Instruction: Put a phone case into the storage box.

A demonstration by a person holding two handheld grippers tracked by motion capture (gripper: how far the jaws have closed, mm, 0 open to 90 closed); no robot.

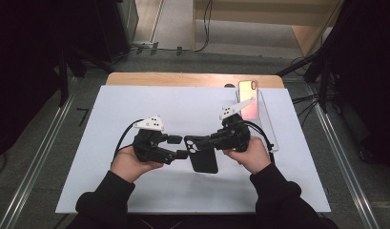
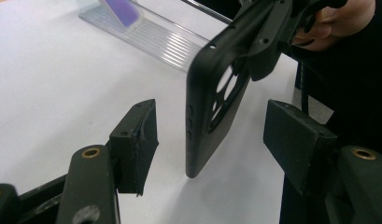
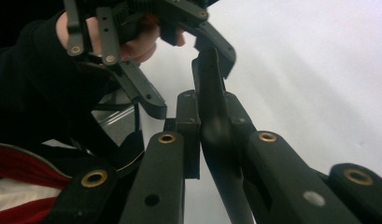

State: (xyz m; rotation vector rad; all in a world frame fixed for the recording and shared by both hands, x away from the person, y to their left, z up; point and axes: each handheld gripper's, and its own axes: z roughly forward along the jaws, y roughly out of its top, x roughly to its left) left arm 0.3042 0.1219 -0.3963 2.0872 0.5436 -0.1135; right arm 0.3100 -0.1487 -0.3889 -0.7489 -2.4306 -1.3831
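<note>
A black phone case (image 1: 203,160) hangs edge-on over the white sheet, its camera cutouts showing in the left gripper view (image 2: 212,107). My right gripper (image 1: 195,143) is shut on one end of it, and both pads clamp the case (image 3: 212,84) in the right gripper view (image 3: 212,126). My left gripper (image 1: 179,147) faces it from the left and stands open. Its two pads (image 2: 137,140) sit on either side of the case's free end, with a gap on each side and no contact.
A phone (image 1: 248,98) with a pinkish back leans in a clear plastic stand (image 1: 266,124) at the back right of the white sheet (image 1: 135,109). The stand's ribbed base (image 2: 156,35) lies just beyond the case. Metal rails run along both table sides.
</note>
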